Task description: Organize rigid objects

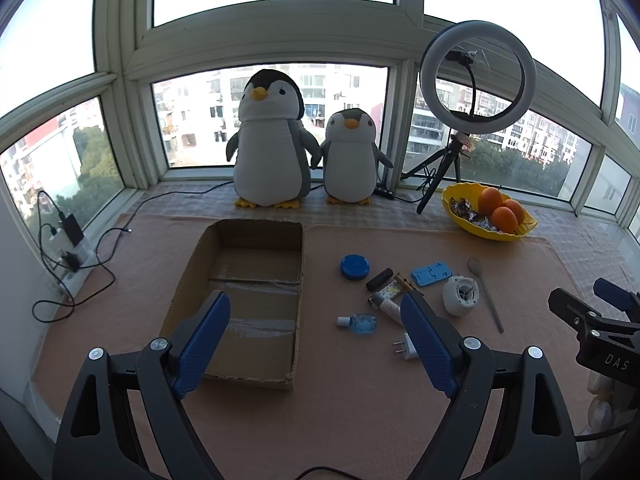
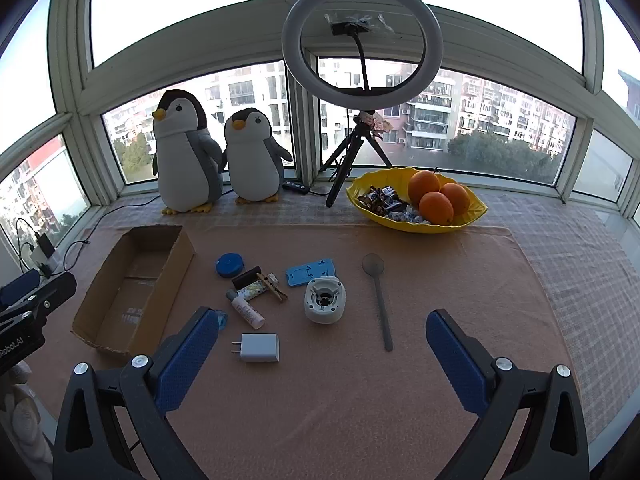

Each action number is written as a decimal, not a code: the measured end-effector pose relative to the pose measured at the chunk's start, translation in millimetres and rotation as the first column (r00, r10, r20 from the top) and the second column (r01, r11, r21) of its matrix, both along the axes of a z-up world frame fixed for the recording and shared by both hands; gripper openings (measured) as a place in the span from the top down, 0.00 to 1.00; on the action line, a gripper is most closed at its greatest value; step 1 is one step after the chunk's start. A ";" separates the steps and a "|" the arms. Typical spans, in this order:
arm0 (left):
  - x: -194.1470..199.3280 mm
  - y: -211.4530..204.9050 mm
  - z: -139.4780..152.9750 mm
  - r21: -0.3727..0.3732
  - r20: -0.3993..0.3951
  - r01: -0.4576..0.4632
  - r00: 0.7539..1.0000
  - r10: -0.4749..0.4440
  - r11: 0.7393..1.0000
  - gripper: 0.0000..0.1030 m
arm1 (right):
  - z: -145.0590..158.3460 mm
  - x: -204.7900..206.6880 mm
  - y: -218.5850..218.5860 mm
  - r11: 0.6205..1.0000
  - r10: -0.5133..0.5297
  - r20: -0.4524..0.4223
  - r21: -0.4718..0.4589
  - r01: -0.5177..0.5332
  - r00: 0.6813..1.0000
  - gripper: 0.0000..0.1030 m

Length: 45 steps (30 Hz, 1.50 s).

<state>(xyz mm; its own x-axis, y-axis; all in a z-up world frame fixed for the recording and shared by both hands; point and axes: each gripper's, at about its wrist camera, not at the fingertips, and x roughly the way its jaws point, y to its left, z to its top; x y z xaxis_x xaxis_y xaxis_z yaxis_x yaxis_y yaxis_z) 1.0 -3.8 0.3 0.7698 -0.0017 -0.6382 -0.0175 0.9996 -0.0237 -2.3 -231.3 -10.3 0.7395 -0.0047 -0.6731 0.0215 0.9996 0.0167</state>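
Observation:
An empty cardboard box [image 1: 256,272] [image 2: 132,280] lies open on the orange cloth. To its right lie small items: a blue round lid [image 1: 355,267] [image 2: 229,265], a black cylinder [image 2: 246,276], a clothespin [image 2: 273,286], a blue flat holder [image 2: 310,273], a white round device [image 1: 460,295] [image 2: 324,299], a grey spoon [image 2: 378,296], a white tube [image 2: 249,312], a small blue bottle [image 1: 360,323] and a white plug adapter [image 2: 258,347]. My left gripper [image 1: 316,336] is open above the box's near right corner. My right gripper [image 2: 322,354] is open, above the cloth near the adapter.
Two plush penguins [image 1: 272,140] stand at the window. A ring light on a tripod [image 2: 362,48] and a yellow bowl [image 2: 476,210] with oranges and candies stand at the back right. A power strip with cables [image 1: 68,248] lies at the left edge.

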 end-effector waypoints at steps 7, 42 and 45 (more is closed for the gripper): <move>-0.6 0.8 -0.2 -0.002 0.000 0.001 1.000 -0.001 1.000 0.15 | 0.7 1.0 0.0 1.000 -0.001 -0.003 0.001 0.001 1.000 0.01; -0.6 -0.4 -1.4 -0.002 -0.003 -0.002 1.000 0.002 1.000 0.15 | -1.7 1.3 0.3 1.000 -0.002 -0.016 0.001 0.002 1.000 0.01; -0.9 -0.5 -1.3 -0.003 -0.004 -0.002 1.000 0.002 1.000 0.15 | -1.8 1.2 0.4 1.000 -0.002 -0.016 0.001 0.002 1.000 0.01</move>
<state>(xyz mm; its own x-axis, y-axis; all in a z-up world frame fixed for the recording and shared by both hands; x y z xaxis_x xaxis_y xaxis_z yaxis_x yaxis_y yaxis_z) 0.1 -4.3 -1.0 0.7673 -0.0024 -0.6413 -0.0195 0.9994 -0.0271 -1.1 -230.8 -12.1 0.7289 -0.0060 -0.6845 0.0241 0.9996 0.0169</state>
